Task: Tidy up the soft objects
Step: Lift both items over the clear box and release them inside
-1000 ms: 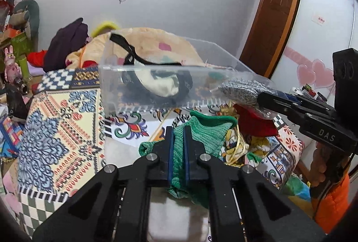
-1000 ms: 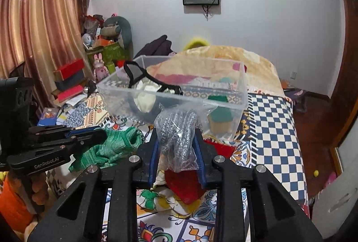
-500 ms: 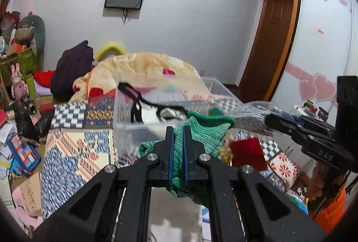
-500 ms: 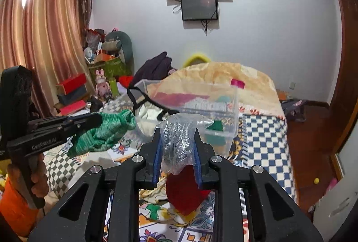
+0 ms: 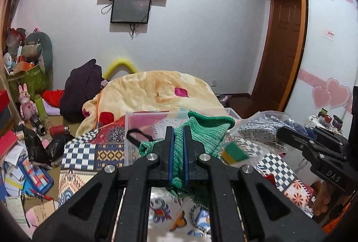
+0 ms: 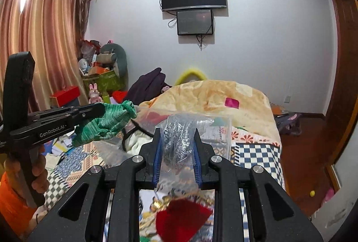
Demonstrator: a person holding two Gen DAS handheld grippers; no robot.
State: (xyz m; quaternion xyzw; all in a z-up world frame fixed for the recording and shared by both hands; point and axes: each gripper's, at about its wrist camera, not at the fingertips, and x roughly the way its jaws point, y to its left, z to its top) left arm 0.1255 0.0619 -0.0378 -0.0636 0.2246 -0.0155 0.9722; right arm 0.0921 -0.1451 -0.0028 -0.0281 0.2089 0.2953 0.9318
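My left gripper (image 5: 177, 141) is shut on a green knitted cloth (image 5: 208, 134), held in the air in front of a clear plastic bin (image 5: 143, 125). It also shows in the right wrist view (image 6: 105, 123). My right gripper (image 6: 176, 145) is shut on a clear bag of grey speckled fabric (image 6: 179, 141), also lifted near the bin (image 6: 223, 130). The bag shows in the left wrist view (image 5: 261, 127) at the right. The bin holds a black strap (image 5: 134, 136), pale cloth and a green-and-yellow sponge (image 5: 233, 151).
A red cloth (image 6: 181, 217) lies below my right gripper on the patterned bedspread (image 5: 105, 152). A cream blanket (image 5: 156, 89) is heaped behind the bin. Clutter and boxes (image 5: 24, 152) fill the floor at the left. A wooden door (image 5: 282, 51) stands at the right.
Both grippers have risen and tilted up with their loads. The bin now sits lower in both views and more of the wall and televisions shows.
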